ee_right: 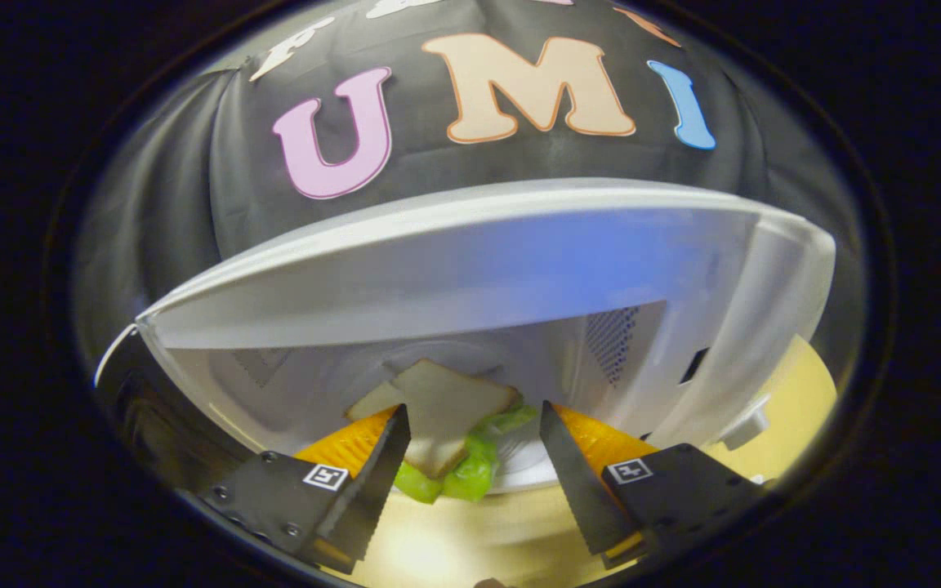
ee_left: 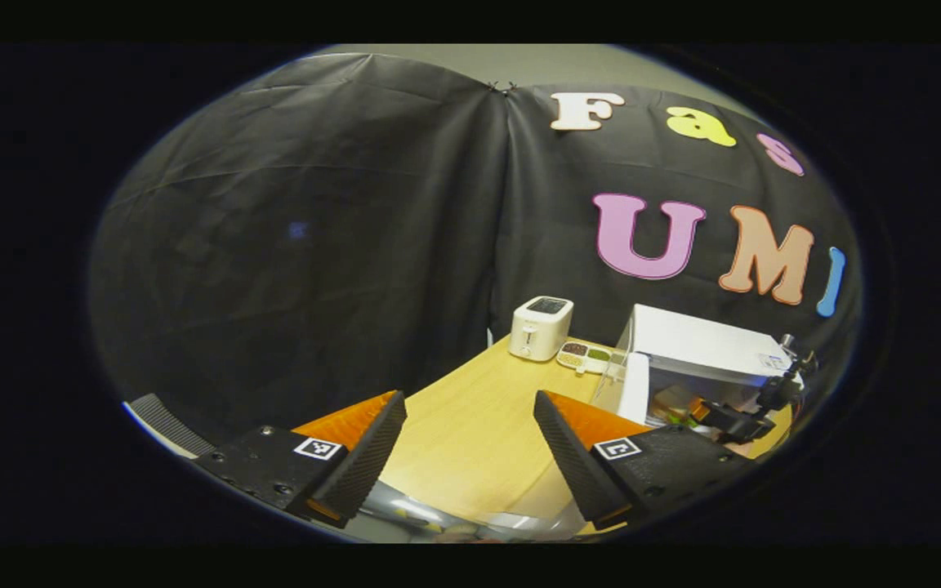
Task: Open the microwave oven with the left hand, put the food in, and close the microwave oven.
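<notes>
Currently the microwave oven (ee_right: 470,269) stands open, its white cavity facing the right gripper (ee_right: 470,457) at close range. Inside, on the cavity floor, lies the food: a sandwich (ee_right: 442,425) of pale bread over green lettuce, seen between and just beyond the right gripper's fingers (ee_right: 372,474). Those fingers are spread wide and neither one presses on the sandwich; whether the near-side finger grazes the bread edge cannot be told. Perforated vent panels show on the cavity's back and side walls. From the left gripper view, the left gripper (ee_left: 470,453) hovers over the bare wooden table (ee_left: 470,433), fingers parted wide with nothing between them. The microwave oven (ee_left: 703,347) sits well apart from it, toward the table's far right, with its door (ee_left: 626,371) swung outward toward the left gripper's side. The right gripper (ee_left: 724,416) appears at the oven's opening in that view. A white toaster (ee_left: 541,327) stands at the table's far edge, and a small divided tray (ee_left: 587,357) lies between toaster and oven door
</notes>
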Demonstrator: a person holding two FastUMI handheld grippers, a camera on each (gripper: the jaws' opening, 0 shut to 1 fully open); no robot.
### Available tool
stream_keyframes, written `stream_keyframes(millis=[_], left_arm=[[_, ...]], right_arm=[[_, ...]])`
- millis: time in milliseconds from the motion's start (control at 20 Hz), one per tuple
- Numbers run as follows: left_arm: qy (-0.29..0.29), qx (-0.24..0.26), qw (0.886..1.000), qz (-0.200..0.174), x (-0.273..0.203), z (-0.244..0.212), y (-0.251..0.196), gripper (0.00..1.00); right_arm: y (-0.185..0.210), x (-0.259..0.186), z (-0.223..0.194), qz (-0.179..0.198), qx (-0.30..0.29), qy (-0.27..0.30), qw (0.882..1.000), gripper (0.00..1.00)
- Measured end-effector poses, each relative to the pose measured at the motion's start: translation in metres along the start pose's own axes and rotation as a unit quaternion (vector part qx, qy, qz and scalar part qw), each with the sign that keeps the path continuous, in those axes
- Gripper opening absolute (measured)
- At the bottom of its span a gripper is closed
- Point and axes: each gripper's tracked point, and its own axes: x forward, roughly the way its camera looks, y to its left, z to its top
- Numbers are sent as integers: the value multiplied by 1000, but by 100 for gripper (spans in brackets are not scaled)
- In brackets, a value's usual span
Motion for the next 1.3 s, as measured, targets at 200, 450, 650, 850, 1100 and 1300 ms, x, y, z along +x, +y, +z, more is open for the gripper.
stream_keyframes(millis=[200, 450, 650, 850, 1100, 1300], left_arm=[[6, 14, 1000, -13, 2, -6, 7, 96], [18, 21, 998, -56, 4, -19, 3, 94], [38, 24, 993, -111, -2, -37, -8, 88], [46, 38, 987, -148, -5, -49, -6, 72], [83, 42, 976, -195, -7, -77, -4, 48], [103, 50, 966, -231, -12, -98, -8, 6]], right_arm=[[5, -45, 4, 16, -21, -1, 1000, 98], [5, -106, 8, 20, -5, 0, 1000, 92], [-11, -148, 11, -8, 17, -5, 1000, 92], [-28, -184, 17, -48, 21, -27, 998, 98], [-35, -221, 19, -80, 20, -46, 996, 98], [-41, -250, 28, -111, 0, -70, 991, 98]])
